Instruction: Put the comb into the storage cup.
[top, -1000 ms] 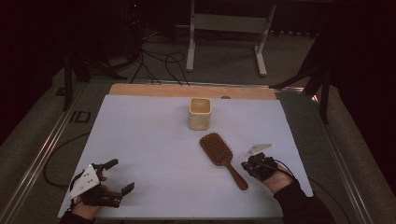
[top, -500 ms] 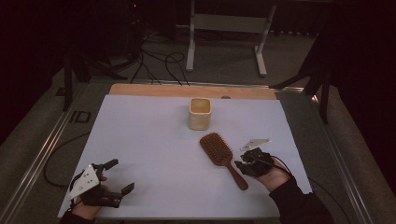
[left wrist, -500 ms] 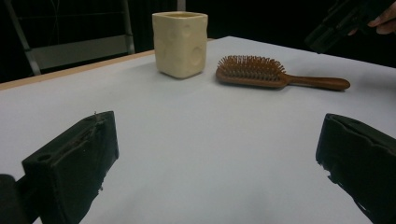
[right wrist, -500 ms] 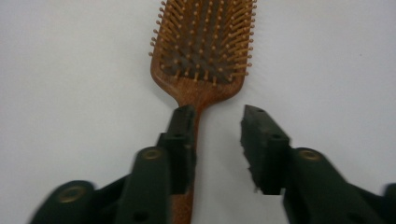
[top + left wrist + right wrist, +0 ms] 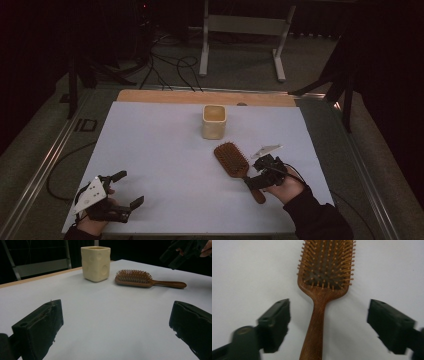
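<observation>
right tool (image 5: pixel 328 322) has just been opening and its jaws now stand wide on either side of the hairbrush (image 5: pixel 235 161) handle, touching nothing. the brush lies bristles up on the white desk (image 5: pixel 165 150), just in front of the cream cup (image 5: pixel 214 121). if i'm going for the pickup, i'd keep the handle centred between the jaws, drop low, and pinch near the neck so it doesn't swing. right hand (image 5: pixel 286 185) sits at the handle end, tool pointing along the brush. left tool (image 5: pixel 122 189) rests released near the desk's front left corner, well apart from everything.
</observation>
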`<state>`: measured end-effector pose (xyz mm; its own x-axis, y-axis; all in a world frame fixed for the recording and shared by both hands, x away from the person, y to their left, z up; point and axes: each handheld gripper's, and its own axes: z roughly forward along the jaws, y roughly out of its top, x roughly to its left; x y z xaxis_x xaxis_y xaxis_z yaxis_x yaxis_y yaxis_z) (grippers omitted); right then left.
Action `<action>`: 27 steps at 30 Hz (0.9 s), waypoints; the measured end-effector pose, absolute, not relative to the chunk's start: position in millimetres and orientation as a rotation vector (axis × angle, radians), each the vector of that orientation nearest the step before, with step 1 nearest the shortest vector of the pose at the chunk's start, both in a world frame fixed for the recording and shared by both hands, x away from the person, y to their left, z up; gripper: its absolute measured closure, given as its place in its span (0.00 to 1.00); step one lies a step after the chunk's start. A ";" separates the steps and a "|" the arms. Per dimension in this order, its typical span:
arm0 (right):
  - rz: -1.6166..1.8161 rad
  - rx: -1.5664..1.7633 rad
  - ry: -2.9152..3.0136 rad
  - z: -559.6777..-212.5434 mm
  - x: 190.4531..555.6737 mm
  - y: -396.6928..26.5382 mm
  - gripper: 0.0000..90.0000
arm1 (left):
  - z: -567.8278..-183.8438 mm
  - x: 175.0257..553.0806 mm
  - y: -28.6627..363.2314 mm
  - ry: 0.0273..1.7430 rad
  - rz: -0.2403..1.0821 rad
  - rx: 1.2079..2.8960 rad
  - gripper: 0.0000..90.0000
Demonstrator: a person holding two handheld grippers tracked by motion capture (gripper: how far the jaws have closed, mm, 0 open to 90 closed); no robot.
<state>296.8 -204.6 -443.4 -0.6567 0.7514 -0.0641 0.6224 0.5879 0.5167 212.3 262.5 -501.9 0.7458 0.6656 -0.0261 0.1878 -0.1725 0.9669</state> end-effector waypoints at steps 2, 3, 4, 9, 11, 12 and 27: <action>0.661 1.130 2.542 -444.7 297.3 -202.5 0.15 | -501.9 212.5 262.6 0.678 0.488 1.726 0.00; 0.661 1.130 2.542 -444.7 297.3 -202.5 0.15 | -501.9 212.5 262.6 0.678 0.488 1.726 0.00; 0.660 1.128 2.543 -445.3 296.6 -201.4 0.15 | -502.0 212.5 262.7 0.679 0.487 1.726 0.00; 0.674 1.161 2.541 -450.7 298.5 -197.2 0.14 | -502.2 212.7 262.3 0.678 0.484 1.727 0.00; 0.673 1.173 2.548 -453.6 300.3 -195.1 0.14 | -502.2 212.5 262.4 0.679 0.483 1.727 0.00; 0.674 1.172 2.549 -454.7 301.2 -194.3 0.13 | -502.2 212.5 262.4 0.679 0.483 1.727 0.00; 0.502 1.324 2.655 -476.6 318.3 -184.7 0.11 | -502.4 213.0 262.6 0.677 0.479 1.725 0.00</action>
